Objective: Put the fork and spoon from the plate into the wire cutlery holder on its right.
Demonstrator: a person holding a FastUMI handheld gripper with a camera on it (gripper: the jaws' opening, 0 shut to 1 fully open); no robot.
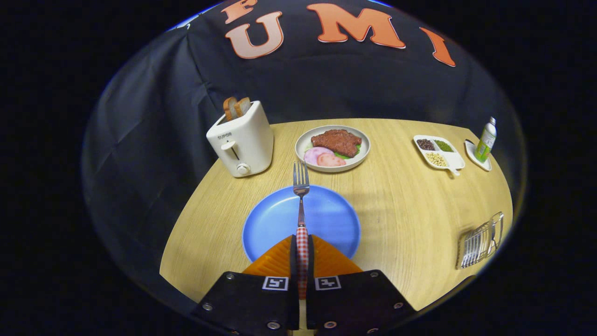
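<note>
Gripper view has my gripper (302,249) clenched on the fork (301,200) handle — tines out over the plate (275,219), lifted clear for the holder (480,240) right of the plate.

The toaster (242,140) carries the brand word "SUPOR" on its front, above the lever. The bottle (486,140) has a label, too small to read. Two square coded markers sit on the tongs (302,247).
</note>
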